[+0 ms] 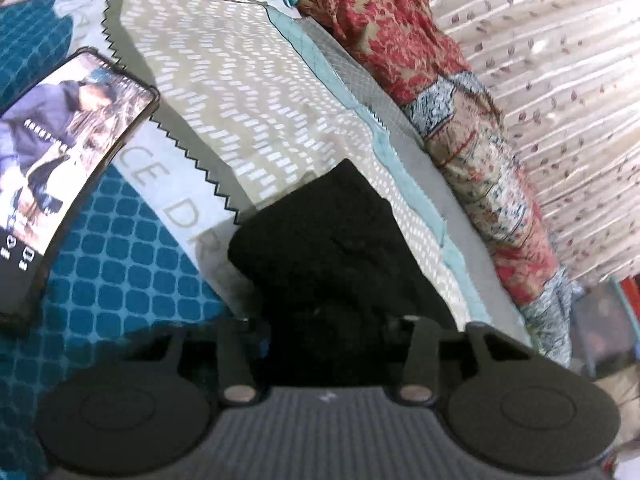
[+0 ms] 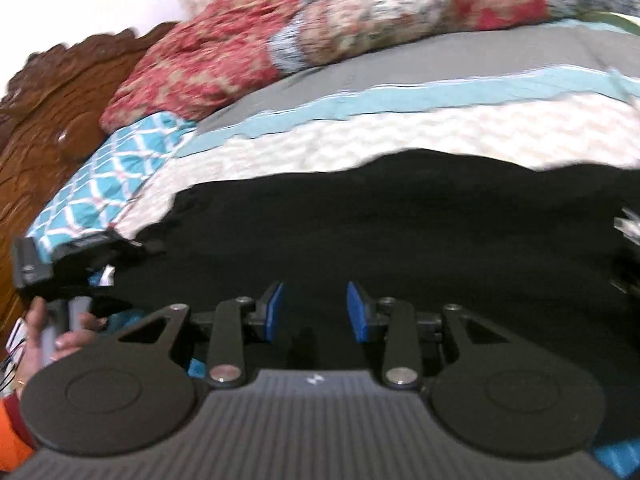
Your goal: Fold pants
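Observation:
The black pants [image 1: 328, 248] lie on a patterned bedspread [image 1: 224, 92]. In the left wrist view a bunched end of them rises from between the fingers of my left gripper [image 1: 332, 320], hides the fingertips and is clamped there. The right wrist view shows the pants [image 2: 400, 220] spread wide across the bed. My right gripper [image 2: 316, 312] sits at their near edge. Its blue pads [image 2: 276, 312] stand a little apart, with black cloth filling the gap. At the left edge a hand [image 2: 44, 332] holds a grey handle by the pants' corner.
A phone [image 1: 60, 168] with a lit screen lies on the teal part of the bedspread, left of the pants. A red floral quilt [image 2: 320, 32] is heaped along the far side. A carved wooden headboard [image 2: 52, 112] and a teal pillow [image 2: 108, 184] are at the left. A striped curtain [image 1: 560, 80] hangs beyond.

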Demonstrator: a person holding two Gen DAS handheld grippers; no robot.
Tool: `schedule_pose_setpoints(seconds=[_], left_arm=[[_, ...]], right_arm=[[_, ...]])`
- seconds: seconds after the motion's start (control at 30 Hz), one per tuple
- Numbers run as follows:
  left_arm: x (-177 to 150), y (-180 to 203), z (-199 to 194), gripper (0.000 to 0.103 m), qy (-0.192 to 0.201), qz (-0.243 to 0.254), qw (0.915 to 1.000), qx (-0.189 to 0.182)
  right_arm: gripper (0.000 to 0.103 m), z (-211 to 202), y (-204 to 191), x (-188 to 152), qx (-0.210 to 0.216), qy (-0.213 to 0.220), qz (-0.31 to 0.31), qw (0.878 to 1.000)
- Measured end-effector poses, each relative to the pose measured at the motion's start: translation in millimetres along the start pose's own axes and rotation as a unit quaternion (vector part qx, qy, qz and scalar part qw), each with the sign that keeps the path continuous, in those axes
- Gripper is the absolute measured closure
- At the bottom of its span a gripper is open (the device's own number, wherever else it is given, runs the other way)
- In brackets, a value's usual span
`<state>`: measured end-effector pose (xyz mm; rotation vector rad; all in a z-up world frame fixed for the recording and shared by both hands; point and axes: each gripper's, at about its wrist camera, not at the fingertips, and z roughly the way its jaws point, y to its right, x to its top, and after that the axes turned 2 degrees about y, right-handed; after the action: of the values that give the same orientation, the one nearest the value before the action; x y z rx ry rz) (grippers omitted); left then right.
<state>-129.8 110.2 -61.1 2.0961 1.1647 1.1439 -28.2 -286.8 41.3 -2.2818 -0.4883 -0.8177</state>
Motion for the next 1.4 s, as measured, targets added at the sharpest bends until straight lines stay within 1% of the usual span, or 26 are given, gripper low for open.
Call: schedule_pose_setpoints(seconds=[0.07, 0.17, 0.2, 0.27, 0.33, 0.4, 0.5, 0.6, 0.67, 0.7, 0.73, 0.77, 0.8, 0.83, 0.87, 0.9, 0.93, 0.97, 1.03, 1.13, 1.2, 1.27, 1.3, 1.33, 1.37, 1.4], left_arm=[[-4, 3, -4, 0.068, 0.011, 0.016, 0.9998, 0.002], [-9, 14, -9, 0.069, 0.027, 0.043, 0.9986, 0.013], [-10, 20, -11, 0.07, 0.031, 0.051, 0.9981, 0.014], [-14, 38, -18, 0.07, 0.041, 0.084, 0.9956, 0.009], [-21, 61, -25, 0.071, 0.051, 0.131, 0.9901, -0.005], [-35, 89, -34, 0.071, 0.064, 0.194, 0.9785, -0.026], [-63, 128, -40, 0.071, 0.064, 0.275, 0.9568, -0.067], [-106, 162, -34, 0.069, 0.039, 0.359, 0.9271, -0.101], [-139, 181, -20, 0.059, 0.002, 0.406, 0.9081, -0.104], [-153, 186, -11, 0.047, -0.022, 0.421, 0.9009, -0.104], [-168, 190, -2, 0.041, -0.047, 0.433, 0.8938, -0.105], [-181, 192, 7, 0.041, -0.069, 0.445, 0.8872, -0.1], [-190, 194, 12, 0.041, -0.089, 0.455, 0.8812, -0.092], [-197, 195, 12, 0.04, -0.1, 0.463, 0.8754, -0.094], [-199, 195, 5, 0.038, -0.094, 0.468, 0.8731, -0.098], [-198, 195, -3, 0.031, -0.083, 0.473, 0.8711, -0.104], [-194, 194, -12, 0.028, -0.074, 0.473, 0.8709, -0.113], [-186, 193, -21, 0.028, -0.069, 0.463, 0.8753, -0.121], [-167, 186, -36, 0.027, -0.067, 0.427, 0.8919, -0.132], [-137, 166, -50, 0.025, -0.049, 0.366, 0.9209, -0.125], [-119, 155, -51, 0.025, -0.042, 0.331, 0.9363, -0.11], [-106, 144, -49, 0.025, -0.04, 0.299, 0.9484, -0.098], [-103, 140, -49, 0.025, -0.041, 0.29, 0.9517, -0.093], [-100, 137, -50, 0.025, -0.042, 0.283, 0.9543, -0.088], [-98, 136, -48, 0.025, -0.044, 0.278, 0.9559, -0.083], [-98, 135, -48, 0.025, -0.046, 0.277, 0.9563, -0.081]], right_arm=[[0.065, 19, -11, 8, 0.031, 0.0, 0.003, 1.0], [0.065, 54, -23, 13, 0.079, -0.017, 0.035, 0.996], [0.065, 69, -24, 9, 0.085, -0.035, 0.046, 0.995], [0.066, 103, -21, -2, 0.071, -0.103, 0.075, 0.989], [0.069, 106, -10, -7, 0.085, -0.098, 0.115, 0.985], [0.07, 95, 4, 1, 0.103, -0.096, 0.153, 0.978], [0.067, 57, 39, 11, 0.092, -0.041, 0.193, 0.976], [0.067, 9, 84, 10, 0.062, 0.007, 0.242, 0.968], [0.066, -23, 109, 4, 0.036, 0.035, 0.262, 0.964], [0.064, -36, 119, 0, 0.025, 0.046, 0.271, 0.961], [0.06, -48, 127, -5, 0.016, 0.054, 0.28, 0.958], [0.055, -58, 135, -11, 0.009, 0.061, 0.29, 0.955], [0.052, -66, 140, -17, 0.006, 0.066, 0.298, 0.952], [0.05, -71, 145, -21, 0.006, 0.069, 0.304, 0.95], [0.048, -76, 147, -25, 0.01, 0.073, 0.309, 0.948], [0.046, -77, 146, -28, 0.018, 0.078, 0.312, 0.947], [0.04, -81, 147, -31, 0.029, 0.085, 0.316, 0.944], [0.032, -74, 141, -34, 0.035, 0.09, 0.319, 0.943], [0.025, -69, 137, -35, 0.046, 0.095, 0.321, 0.941], [0.02, -51, 131, -25, 0.06, 0.081, 0.316, 0.944], [0.019, -35, 123, -18, 0.061, 0.064, 0.303, 0.949], [0.019, -20, 111, -12, 0.06, 0.046, 0.282, 0.956], [0.019, -11, 103, -9, 0.053, 0.03, 0.262, 0.963], [0.025, -4, 98, -7, 0.047, 0.016, 0.24, 0.969], [0.048, 2, 88, -5, 0.04, 0.004, 0.212, 0.977], [0.056, 4, 79, -4, 0.03, -0.003, 0.182, 0.983]])
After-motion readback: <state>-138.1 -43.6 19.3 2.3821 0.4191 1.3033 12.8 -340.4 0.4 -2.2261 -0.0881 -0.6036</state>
